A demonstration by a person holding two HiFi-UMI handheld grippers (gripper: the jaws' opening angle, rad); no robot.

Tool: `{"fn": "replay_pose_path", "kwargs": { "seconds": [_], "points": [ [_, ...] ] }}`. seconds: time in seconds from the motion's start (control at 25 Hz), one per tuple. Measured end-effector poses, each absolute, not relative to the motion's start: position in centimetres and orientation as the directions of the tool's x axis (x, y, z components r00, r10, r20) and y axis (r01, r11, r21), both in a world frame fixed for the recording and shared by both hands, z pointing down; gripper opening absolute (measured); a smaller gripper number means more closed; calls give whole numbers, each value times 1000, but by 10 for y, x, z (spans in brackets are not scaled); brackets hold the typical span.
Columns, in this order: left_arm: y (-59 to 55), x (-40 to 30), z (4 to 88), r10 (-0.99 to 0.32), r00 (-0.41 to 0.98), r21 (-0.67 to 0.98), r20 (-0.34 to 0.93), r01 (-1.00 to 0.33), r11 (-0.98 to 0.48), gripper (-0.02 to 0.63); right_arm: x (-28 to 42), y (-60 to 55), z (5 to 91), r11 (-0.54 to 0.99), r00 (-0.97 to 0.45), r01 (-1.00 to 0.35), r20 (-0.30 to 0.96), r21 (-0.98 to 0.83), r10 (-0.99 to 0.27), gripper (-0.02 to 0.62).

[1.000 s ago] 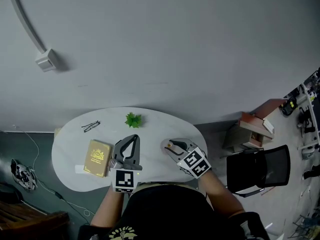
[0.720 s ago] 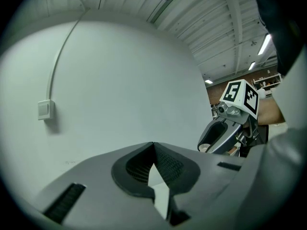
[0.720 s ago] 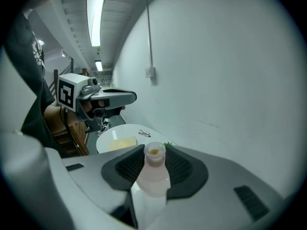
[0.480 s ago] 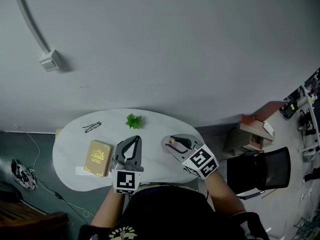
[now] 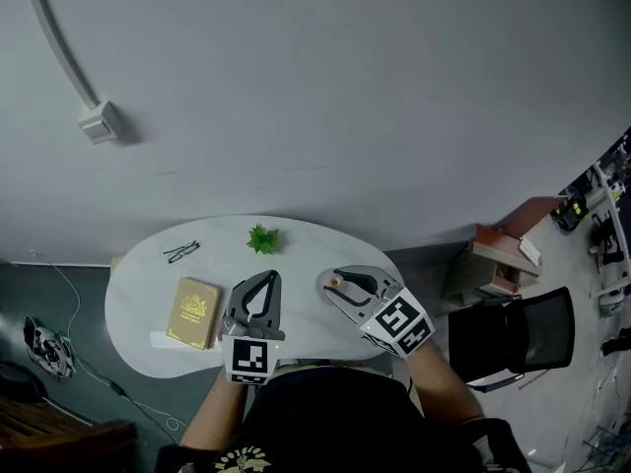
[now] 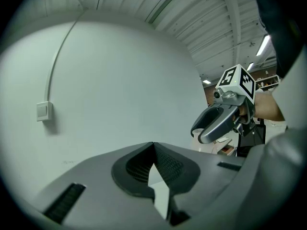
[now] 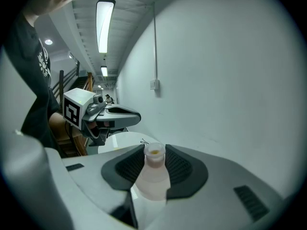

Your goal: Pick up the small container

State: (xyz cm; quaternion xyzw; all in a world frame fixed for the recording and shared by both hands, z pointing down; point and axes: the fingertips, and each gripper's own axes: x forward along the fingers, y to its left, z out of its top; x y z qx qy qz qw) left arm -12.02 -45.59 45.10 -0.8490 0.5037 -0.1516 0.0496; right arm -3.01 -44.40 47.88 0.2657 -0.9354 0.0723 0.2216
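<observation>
The small container [image 7: 154, 178], a pale capped bottle, stood upright between the jaws of the right tool [image 7: 154, 152]. The pads pressed on both sides of its body, and it appeared clear of the white bench [image 5: 138, 299]. The left tool [image 6: 153, 147] was clenched on nothing, tips together, near the book [image 5: 193, 311]. Judgement: hold grip pressure steady and keep the bottle upright while raising. Squeezing harder might buckle the thin wall.

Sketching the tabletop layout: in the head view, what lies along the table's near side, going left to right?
Gold box → left gripper → right gripper, shut on the small container.
</observation>
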Motion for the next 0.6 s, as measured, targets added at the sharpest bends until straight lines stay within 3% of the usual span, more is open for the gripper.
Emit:
{"fn": "replay_pose_path", "kwargs": {
  "seconds": [0.6],
  "points": [
    [-449, -112, 452, -862, 458, -242, 218, -830, -503, 5, -25, -434, 487, 854, -766, -519, 458, -29, -450, 147]
  ]
}}
